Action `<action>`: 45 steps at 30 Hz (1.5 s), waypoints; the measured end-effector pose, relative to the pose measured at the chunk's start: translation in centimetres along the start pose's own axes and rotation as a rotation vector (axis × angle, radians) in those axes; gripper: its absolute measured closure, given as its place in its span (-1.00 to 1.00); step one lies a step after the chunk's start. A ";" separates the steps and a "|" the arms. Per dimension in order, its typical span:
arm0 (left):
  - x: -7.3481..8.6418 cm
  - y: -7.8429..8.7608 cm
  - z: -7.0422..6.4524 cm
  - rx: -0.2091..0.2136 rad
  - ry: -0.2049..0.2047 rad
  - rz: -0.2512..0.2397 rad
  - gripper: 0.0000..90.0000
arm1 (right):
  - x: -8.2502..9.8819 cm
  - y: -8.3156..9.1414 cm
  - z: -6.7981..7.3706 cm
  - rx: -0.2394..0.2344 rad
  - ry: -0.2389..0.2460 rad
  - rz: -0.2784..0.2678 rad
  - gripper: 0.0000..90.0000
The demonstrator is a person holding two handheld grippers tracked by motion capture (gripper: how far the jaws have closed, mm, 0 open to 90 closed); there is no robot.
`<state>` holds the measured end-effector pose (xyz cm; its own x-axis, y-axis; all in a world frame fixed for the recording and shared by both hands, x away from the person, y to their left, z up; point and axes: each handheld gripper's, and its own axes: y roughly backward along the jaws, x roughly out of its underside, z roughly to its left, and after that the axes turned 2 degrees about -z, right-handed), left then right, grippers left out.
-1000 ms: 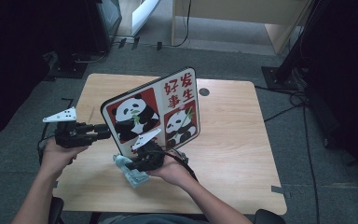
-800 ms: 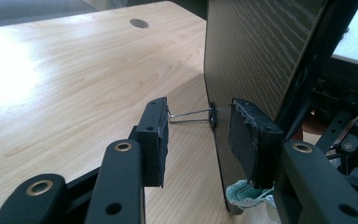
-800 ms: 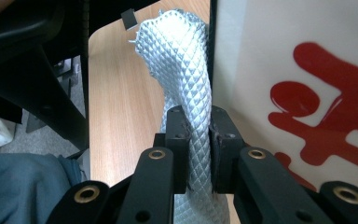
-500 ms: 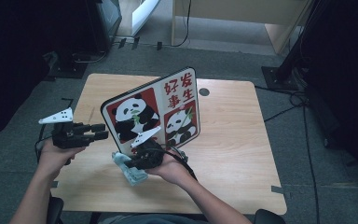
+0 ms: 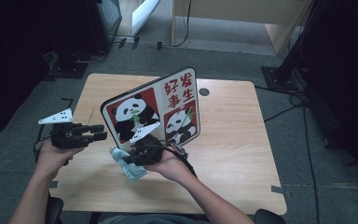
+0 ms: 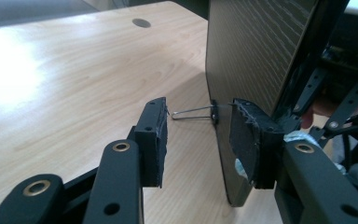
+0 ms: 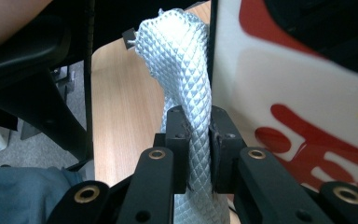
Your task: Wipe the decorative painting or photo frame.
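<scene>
A panda picture board [image 5: 156, 109] with red characters stands tilted on the wooden table [image 5: 233, 140]. My left gripper [image 5: 100, 131] hovers open by the board's left edge. In the left gripper view its jaws [image 6: 198, 135] flank a thin wire loop [image 6: 191, 112] that sticks out of the board's dark back [image 6: 256, 51]; neither pad touches the wire. My right gripper [image 5: 122, 159] sits low in front of the board, shut on a pale blue quilted cloth [image 5: 129, 168]. That cloth [image 7: 182, 56] rises between its pads [image 7: 199, 135], right beside the board's printed face [image 7: 284, 79].
A round cable hole [image 5: 203, 92] lies in the tabletop behind the board. Grey carpet surrounds the table, with cables [image 5: 303, 107] on the floor at the right. A light wooden cabinet [image 5: 233, 14] stands at the back, dark equipment [image 5: 98, 23] at the back left.
</scene>
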<state>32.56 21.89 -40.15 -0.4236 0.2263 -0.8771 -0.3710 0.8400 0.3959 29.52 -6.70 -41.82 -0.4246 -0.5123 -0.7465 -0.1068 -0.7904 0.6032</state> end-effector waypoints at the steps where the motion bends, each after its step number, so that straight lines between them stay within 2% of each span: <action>1: 0.0 0.0 0.0 0.002 -0.001 -0.005 0.27 | -0.1 0.1 0.1 0.001 -0.005 0.000 0.80; 16: 0.1 0.1 0.2 0.003 0.010 0.004 0.27 | -2.0 1.0 0.3 0.009 0.008 -0.031 0.80; 19: 0.1 0.2 0.3 0.000 0.016 0.005 0.26 | -2.2 1.1 0.2 0.008 -0.004 -0.039 0.80; 25: 0.1 0.3 0.1 -0.007 -0.004 -0.002 0.29 | -2.8 1.3 0.4 0.016 0.005 -0.048 0.80; 27: 0.2 0.3 0.2 -0.005 0.003 0.001 0.29 | -3.1 1.6 0.4 0.019 0.006 -0.054 0.80; 34: 0.2 0.4 0.3 0.002 0.021 -0.012 0.28 | -4.3 2.3 0.6 0.031 0.020 -0.065 0.80; 45: 0.3 0.2 -0.1 0.011 0.016 -0.001 0.28 | -6.6 3.7 0.9 0.031 0.027 -0.102 0.80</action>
<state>32.27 22.06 -40.32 -0.4364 0.2181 -0.8730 -0.3618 0.8458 0.3921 31.13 -5.96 -34.38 -0.3859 -0.4384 -0.8117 -0.1759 -0.8287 0.5313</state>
